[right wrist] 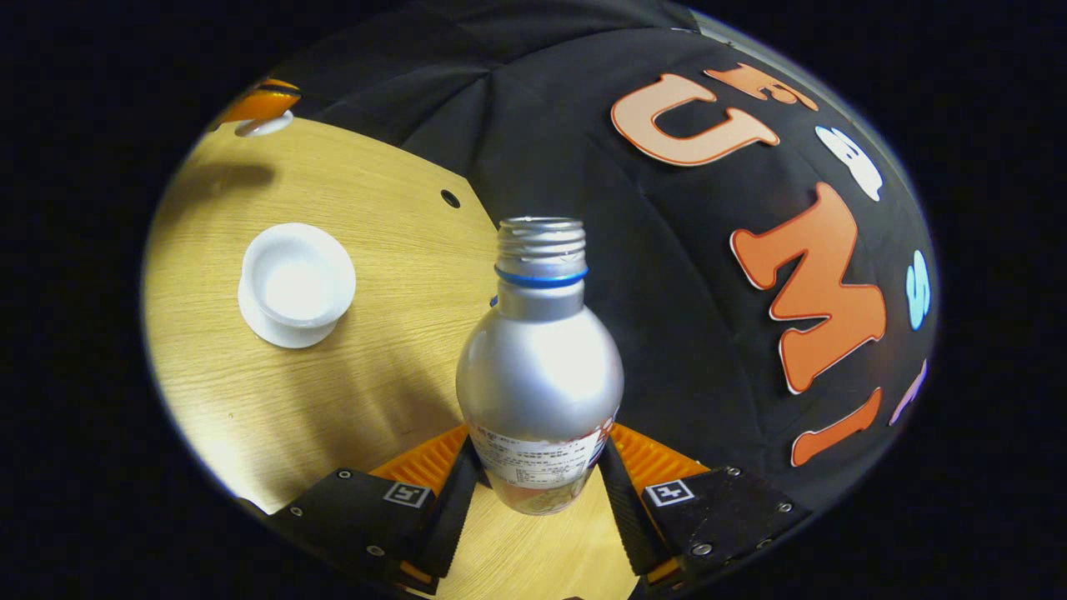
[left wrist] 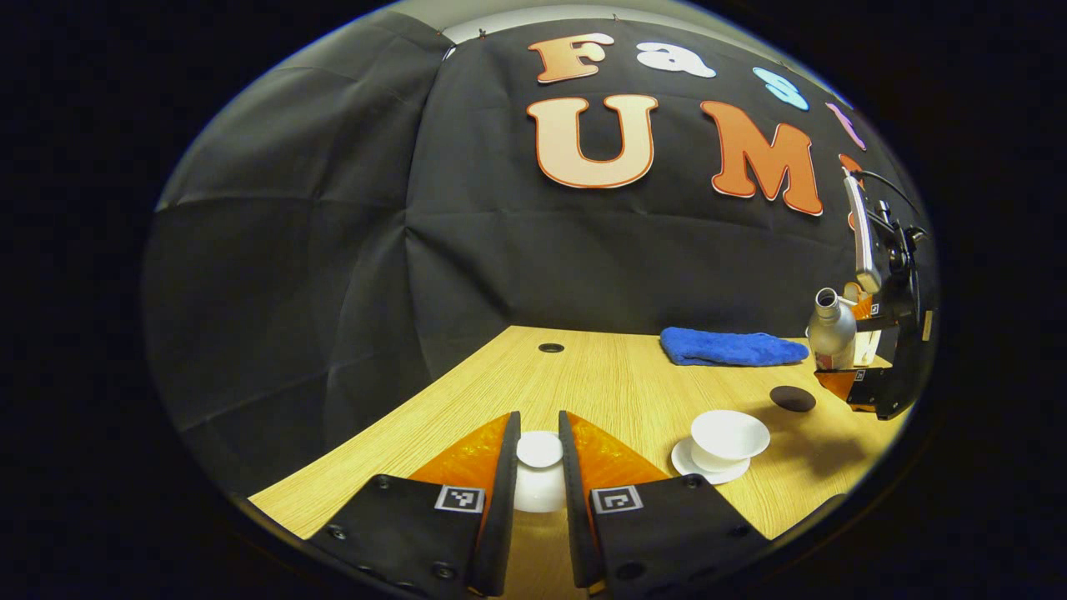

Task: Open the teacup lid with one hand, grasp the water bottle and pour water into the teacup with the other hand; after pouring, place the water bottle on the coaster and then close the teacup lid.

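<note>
My left gripper [left wrist: 539, 429] is shut on the white teacup lid [left wrist: 539, 467], held off to the left of the cup above the wooden table [left wrist: 600, 383]. The uncovered white teacup [left wrist: 727, 437] stands on its saucer [left wrist: 708, 471]. In the right gripper view the cup [right wrist: 296, 279] lies ahead at the left. My right gripper [right wrist: 540, 450] is shut on the silver water bottle [right wrist: 540, 367], uncapped and lifted off the table. From the left gripper view the bottle [left wrist: 831, 333] hangs at the far right in that gripper [left wrist: 875, 367], leaning slightly toward the cup. A dark round coaster [left wrist: 792, 398] lies below it.
A folded blue cloth [left wrist: 733, 347] lies at the back of the table near the wall. A small round hole [left wrist: 551, 347] sits in the tabletop at the back. The left gripper with the lid [right wrist: 265, 127] shows at the far top left of the right gripper view.
</note>
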